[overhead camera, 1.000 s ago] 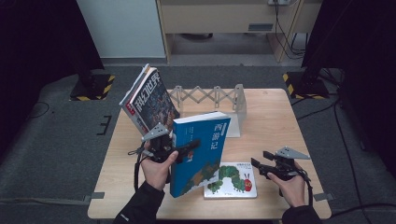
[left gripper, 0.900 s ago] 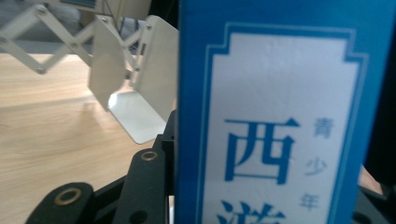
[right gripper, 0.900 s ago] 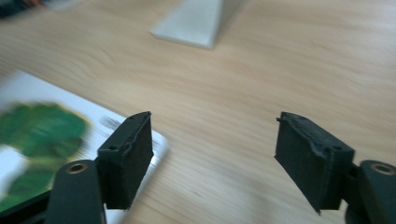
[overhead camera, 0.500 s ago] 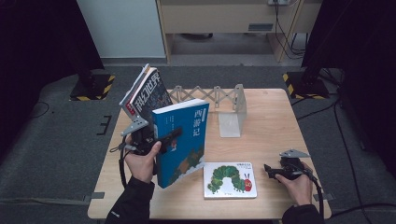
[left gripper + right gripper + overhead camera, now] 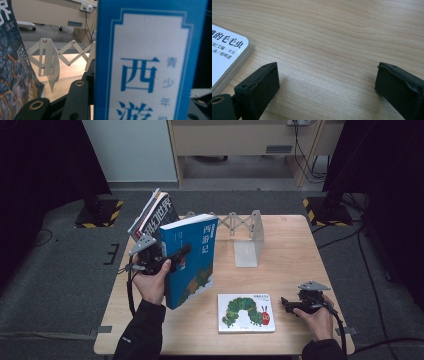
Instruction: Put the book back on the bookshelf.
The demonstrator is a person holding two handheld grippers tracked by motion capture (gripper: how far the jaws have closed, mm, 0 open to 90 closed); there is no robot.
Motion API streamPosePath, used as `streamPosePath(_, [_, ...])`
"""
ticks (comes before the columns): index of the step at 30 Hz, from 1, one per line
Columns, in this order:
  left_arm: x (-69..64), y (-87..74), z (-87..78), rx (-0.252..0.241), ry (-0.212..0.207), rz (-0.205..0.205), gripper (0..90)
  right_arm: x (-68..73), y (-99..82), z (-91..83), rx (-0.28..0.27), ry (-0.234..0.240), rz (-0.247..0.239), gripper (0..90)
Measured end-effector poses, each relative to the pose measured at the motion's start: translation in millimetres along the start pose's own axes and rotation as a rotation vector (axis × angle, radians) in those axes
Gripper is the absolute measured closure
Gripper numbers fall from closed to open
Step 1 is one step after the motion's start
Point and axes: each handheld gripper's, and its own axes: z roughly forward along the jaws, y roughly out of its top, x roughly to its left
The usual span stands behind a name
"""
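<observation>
My left gripper (image 5: 176, 258) is shut on a tall blue book (image 5: 192, 260) and holds it upright over the table's left part, close beside two dark books (image 5: 155, 212) that lean at the left end of a white expanding rack (image 5: 235, 222). The blue cover (image 5: 150, 62) looms large in the left gripper view, with my black jaws either side of it. My right gripper (image 5: 286, 304) lies low on the table at the front right. Its jaws have just been opening and stand wide (image 5: 327, 85) with only bare wood between them. A flat caterpillar picture book (image 5: 245, 312) lies just left of it.
The rack's white end plate (image 5: 248, 247) stands near the middle of the wooden table (image 5: 300, 250). The picture book's rounded corner (image 5: 227, 55) shows beside my right gripper's left jaw. Dark floor and cables surround the table.
My left gripper has carried the blue book left and a little up, toward the leaning books. My right gripper has sunk to the tabletop and its jaws have spread wider.
</observation>
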Motion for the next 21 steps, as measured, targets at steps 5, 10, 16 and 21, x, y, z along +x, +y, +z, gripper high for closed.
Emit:
streamPosePath(5, [3.0, 5.4, 11.6, -0.013, 0.007, -0.003, 60.2, -0.4, -0.1, -0.1, 0.002, 0.002, -0.005, 5.3])
streamPosePath(10, [8.8, 7.6, 25.4, -0.010, 0.017, -0.014, 60.2, -0.1, 0.1, 0.0, 0.003, 0.003, 0.001, 5.1])
streamPosePath(16, [13.6, 9.9, 39.4, -0.015, 0.055, -0.001, 60.2, -0.5, 0.1, 0.3, 0.002, 0.006, 0.001, 4.6])
streamPosePath(21, [18.9, 9.1, 50.3, -0.029, 0.079, 0.008, 60.2, -0.3, 0.2, 0.3, 0.002, 0.003, 0.001, 4.3])
